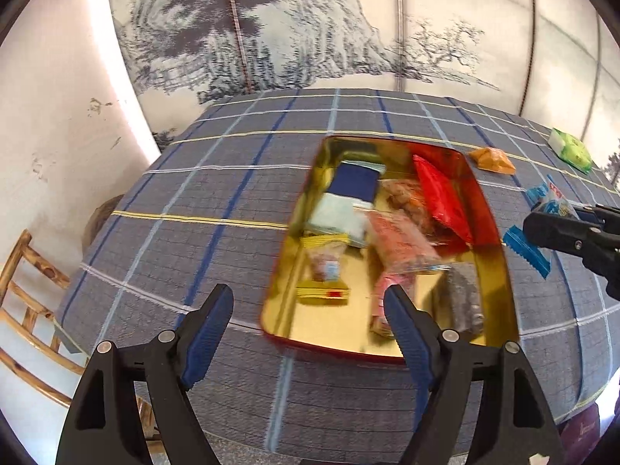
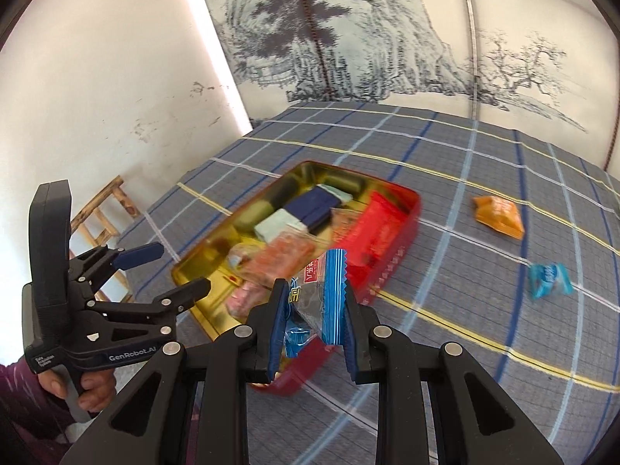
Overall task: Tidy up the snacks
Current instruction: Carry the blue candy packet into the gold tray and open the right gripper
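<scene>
A tin tray, gold inside and red outside, lies on the checked tablecloth with several snack packs in it: a red packet, a dark blue pack, a pink packet and a grey one. My left gripper stands open over the tray's near edge with nothing between its fingers; the right wrist view shows it at the tray's left end. My right gripper is shut on a blue and clear packet, held above the tray's near right corner; it also shows from the side.
Loose on the cloth right of the tray lie an orange packet, a small blue packet and a green pack. A wooden chair stands off the table's left edge. A painted screen rises behind the table.
</scene>
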Demonstrator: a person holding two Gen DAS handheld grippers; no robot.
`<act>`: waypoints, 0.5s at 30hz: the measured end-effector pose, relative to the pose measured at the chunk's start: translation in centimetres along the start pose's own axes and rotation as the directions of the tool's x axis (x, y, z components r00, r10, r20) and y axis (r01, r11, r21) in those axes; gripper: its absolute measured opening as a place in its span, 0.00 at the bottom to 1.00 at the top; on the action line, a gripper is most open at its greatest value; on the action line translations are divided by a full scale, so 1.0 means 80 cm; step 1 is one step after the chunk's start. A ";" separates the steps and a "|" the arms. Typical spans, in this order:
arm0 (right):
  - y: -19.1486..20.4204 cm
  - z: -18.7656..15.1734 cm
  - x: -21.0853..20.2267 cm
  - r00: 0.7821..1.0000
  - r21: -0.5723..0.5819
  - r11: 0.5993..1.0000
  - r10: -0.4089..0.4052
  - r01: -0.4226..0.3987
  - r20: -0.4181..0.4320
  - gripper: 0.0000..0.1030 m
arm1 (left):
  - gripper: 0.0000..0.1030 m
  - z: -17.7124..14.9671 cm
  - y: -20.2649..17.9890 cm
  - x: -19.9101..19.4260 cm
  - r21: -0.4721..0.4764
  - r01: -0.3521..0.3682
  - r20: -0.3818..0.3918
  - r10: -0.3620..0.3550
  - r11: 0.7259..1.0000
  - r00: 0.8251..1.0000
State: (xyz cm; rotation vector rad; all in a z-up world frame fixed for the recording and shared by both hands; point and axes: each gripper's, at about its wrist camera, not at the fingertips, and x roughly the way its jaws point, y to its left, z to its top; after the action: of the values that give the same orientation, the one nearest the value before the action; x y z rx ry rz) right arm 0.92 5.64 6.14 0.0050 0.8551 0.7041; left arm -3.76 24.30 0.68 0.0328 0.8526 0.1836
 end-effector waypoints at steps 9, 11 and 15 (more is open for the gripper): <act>0.048 0.026 0.063 0.992 -0.022 0.994 0.109 -0.110 -0.064 0.26 | 0.75 -0.010 0.060 0.006 -0.087 -0.059 -0.022 0.057 0.994 0.998; 0.056 0.029 0.079 0.988 -0.023 0.992 0.125 -0.127 -0.085 0.26 | 0.75 -0.012 0.065 0.006 -0.088 -0.060 -0.025 0.058 0.994 0.998; 0.072 0.031 0.104 0.983 -0.035 0.989 0.139 -0.144 -0.119 0.26 | 0.76 -0.015 0.073 0.006 -0.092 -0.064 -0.026 0.062 0.994 0.998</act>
State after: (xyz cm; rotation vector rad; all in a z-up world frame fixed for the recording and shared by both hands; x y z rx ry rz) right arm 3.06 15.55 3.69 -0.0144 0.9578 0.8627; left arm -5.24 30.03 0.11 -0.0289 0.8656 0.2830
